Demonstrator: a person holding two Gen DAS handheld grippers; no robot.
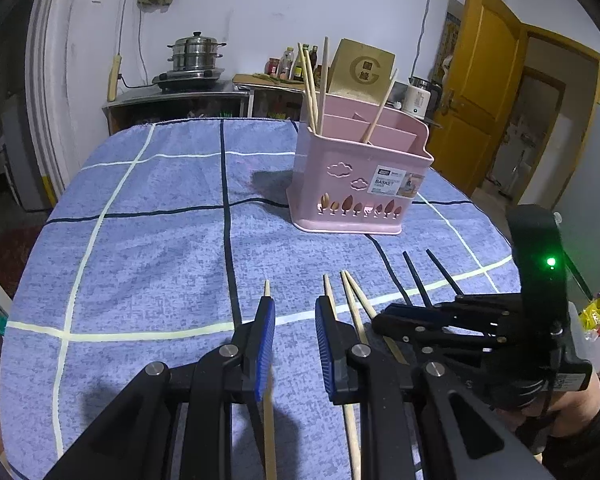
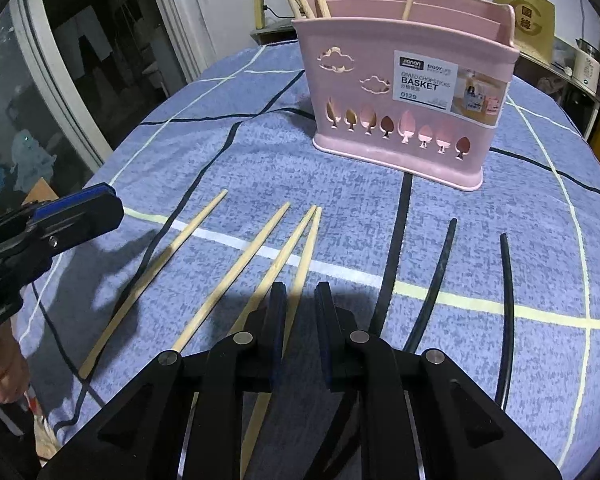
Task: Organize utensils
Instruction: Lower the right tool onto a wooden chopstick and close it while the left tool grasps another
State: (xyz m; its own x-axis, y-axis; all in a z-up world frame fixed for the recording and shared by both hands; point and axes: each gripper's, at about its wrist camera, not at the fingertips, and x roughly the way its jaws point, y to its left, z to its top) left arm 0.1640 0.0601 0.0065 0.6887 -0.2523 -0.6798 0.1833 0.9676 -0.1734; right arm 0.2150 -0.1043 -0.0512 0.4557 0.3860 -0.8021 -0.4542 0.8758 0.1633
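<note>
- The left gripper (image 1: 295,312) hovers low over the blue checked cloth (image 1: 148,248) on the surface, jaws parted a little with nothing between them; one pale wooden chopstick (image 1: 269,420) lies under its left finger and another just beside its right.
- The right gripper (image 2: 300,292) hangs above the closest pair of wooden chopsticks (image 2: 300,248), jaws narrowly apart and empty.
- Measured from the pink chopstick basket (image 2: 404,92): four wooden chopsticks lie loose on the cloth on its near side, and two black chopsticks (image 2: 440,268) lie to the right of them, all well apart from it.
- Four wooden chopsticks already stand in the basket, so I'd judge the sorting partly done, with six still to gather.
- The right wrist view shows all six loose sticks laid out and the basket's label; the left wrist view hides several behind the grippers, but shows the steamer pot (image 1: 196,52) and yellow door (image 1: 488,92) beyond the basket.
</note>
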